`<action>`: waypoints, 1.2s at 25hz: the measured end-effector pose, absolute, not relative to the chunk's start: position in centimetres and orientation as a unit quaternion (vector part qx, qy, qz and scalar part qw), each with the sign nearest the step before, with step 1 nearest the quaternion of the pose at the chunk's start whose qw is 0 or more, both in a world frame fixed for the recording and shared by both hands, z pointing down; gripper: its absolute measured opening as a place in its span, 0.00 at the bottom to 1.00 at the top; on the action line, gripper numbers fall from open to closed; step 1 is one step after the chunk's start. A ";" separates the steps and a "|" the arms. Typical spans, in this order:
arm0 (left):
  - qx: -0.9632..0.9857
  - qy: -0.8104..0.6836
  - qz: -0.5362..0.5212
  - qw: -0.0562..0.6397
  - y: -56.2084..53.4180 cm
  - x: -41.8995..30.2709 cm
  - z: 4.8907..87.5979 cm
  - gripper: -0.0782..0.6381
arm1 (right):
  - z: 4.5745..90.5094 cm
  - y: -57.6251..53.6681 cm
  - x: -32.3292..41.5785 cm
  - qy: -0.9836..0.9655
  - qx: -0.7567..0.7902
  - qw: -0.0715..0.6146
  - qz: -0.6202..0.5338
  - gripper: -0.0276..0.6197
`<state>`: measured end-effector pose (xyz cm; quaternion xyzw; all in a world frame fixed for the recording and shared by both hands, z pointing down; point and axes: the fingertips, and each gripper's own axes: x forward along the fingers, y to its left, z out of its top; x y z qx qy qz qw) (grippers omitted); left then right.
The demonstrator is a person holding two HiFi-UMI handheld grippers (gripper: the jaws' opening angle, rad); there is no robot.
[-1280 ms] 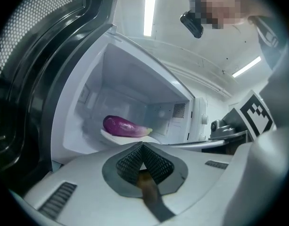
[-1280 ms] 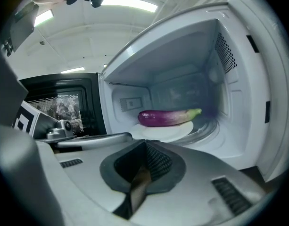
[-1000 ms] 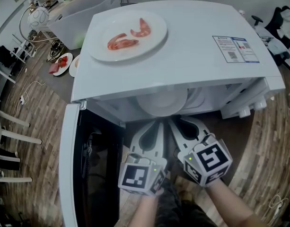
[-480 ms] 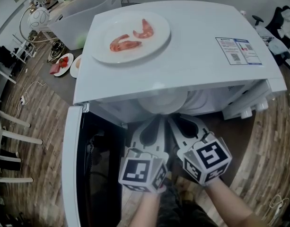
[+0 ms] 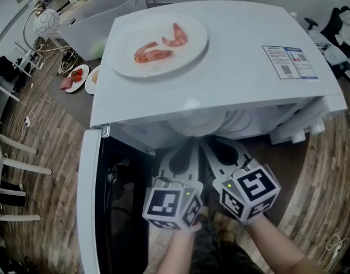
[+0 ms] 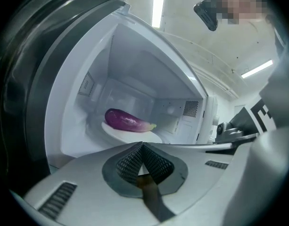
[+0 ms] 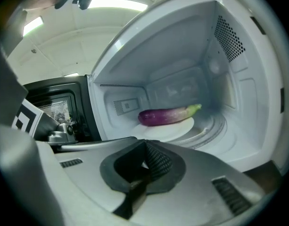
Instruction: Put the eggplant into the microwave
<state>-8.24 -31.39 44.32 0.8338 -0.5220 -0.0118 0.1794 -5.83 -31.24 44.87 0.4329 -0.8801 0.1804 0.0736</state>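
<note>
Left claw [image 6: 142, 147]: closed, empty. Right claw [image 7: 145, 145]: closed, empty. Both at the open microwave [image 5: 237, 79] front. Eggplant [image 7: 165, 115]: on plate [image 7: 177, 128] inside microwave. Label [image 5: 290, 61]: microwave top, right corner; print unreadable.

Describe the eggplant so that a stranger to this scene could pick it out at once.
Find the big white microwave with its door swung open. Inside it sits a white plate, and the eggplant lies across that plate. It is the only purple thing there, long with a green stem end, unlike the pink shrimp on the plate on top.
</note>
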 end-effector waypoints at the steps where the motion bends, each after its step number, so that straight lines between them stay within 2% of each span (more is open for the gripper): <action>1: 0.834 -0.521 -0.011 0.180 -31.4 -8.2 44.4 0.11 | 44.9 -31.3 -5.8 -0.879 0.434 0.072 0.183 0.05; 10: 0.833 -0.518 -0.017 0.194 -31.5 -8.6 44.7 0.11 | 44.9 -31.3 -6.1 -0.880 0.431 0.073 0.186 0.05; 30: 0.838 -0.521 -0.029 0.158 -27.1 -6.9 43.1 0.11 | 42.5 -27.2 -4.0 -0.889 0.429 0.048 0.153 0.05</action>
